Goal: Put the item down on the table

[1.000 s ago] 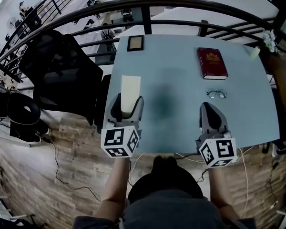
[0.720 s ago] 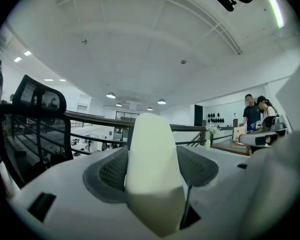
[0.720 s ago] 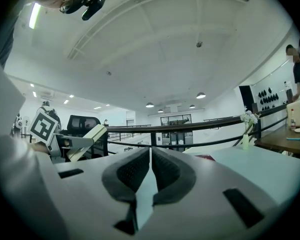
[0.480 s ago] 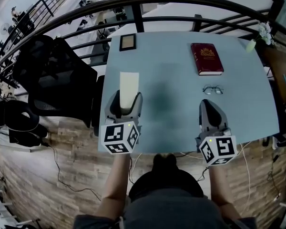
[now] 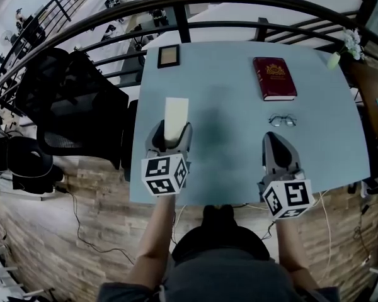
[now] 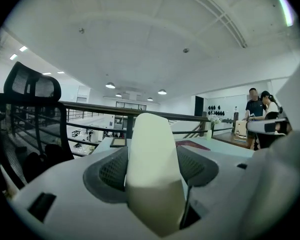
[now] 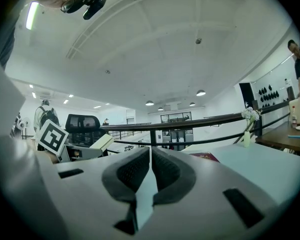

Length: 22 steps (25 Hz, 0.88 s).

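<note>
A cream, flat oblong item (image 5: 176,116) juts forward from my left gripper (image 5: 169,136), whose jaws are shut on its near end. In the left gripper view the cream item (image 6: 153,171) fills the space between the dark pads (image 6: 112,170) and points up and ahead. It hangs over the front left part of the light blue table (image 5: 227,156). My right gripper (image 5: 278,146) is over the table's front right part, its jaws closed on each other with nothing between them; in the right gripper view the pads (image 7: 132,171) leave only a thin slit.
A dark red book (image 5: 274,78) lies at the back right, with a pair of glasses (image 5: 281,120) just in front of it. A small framed picture (image 5: 168,55) is at the back left. A black office chair (image 5: 69,99) stands left of the table, and a railing (image 5: 195,27) runs behind it.
My left gripper with the cream item has shifted a little to the right and forward over the table. The right gripper has stayed put.
</note>
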### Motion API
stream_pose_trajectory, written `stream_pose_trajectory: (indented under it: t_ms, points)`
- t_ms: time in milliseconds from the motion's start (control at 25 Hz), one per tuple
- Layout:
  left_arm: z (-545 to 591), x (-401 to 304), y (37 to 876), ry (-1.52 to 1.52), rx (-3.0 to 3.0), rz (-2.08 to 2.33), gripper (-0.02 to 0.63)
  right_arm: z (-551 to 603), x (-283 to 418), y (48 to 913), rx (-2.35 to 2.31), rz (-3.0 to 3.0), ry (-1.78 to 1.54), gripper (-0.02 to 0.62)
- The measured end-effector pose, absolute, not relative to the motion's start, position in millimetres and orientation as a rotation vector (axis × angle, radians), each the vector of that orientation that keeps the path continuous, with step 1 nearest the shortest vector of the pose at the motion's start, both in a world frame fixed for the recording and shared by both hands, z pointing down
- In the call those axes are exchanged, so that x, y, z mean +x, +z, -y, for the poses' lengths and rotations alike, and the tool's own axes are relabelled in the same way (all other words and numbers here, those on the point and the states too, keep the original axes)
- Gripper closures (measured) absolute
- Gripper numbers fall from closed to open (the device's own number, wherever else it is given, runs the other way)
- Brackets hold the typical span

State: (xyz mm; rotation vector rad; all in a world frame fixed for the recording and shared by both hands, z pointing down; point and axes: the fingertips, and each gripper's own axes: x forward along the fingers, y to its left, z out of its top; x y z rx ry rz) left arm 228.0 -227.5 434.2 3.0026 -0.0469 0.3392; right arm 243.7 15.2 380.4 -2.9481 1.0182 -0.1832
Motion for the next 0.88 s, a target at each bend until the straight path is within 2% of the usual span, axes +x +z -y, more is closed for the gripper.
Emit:
stream_pose_trajectory:
  t_ms: [880]
  points:
    - [219.5,243.3,566.6,0.826,2.898,0.049,0.299,-23.7,242.2,383.9,-2.951,-0.987,-0.195,0.591]
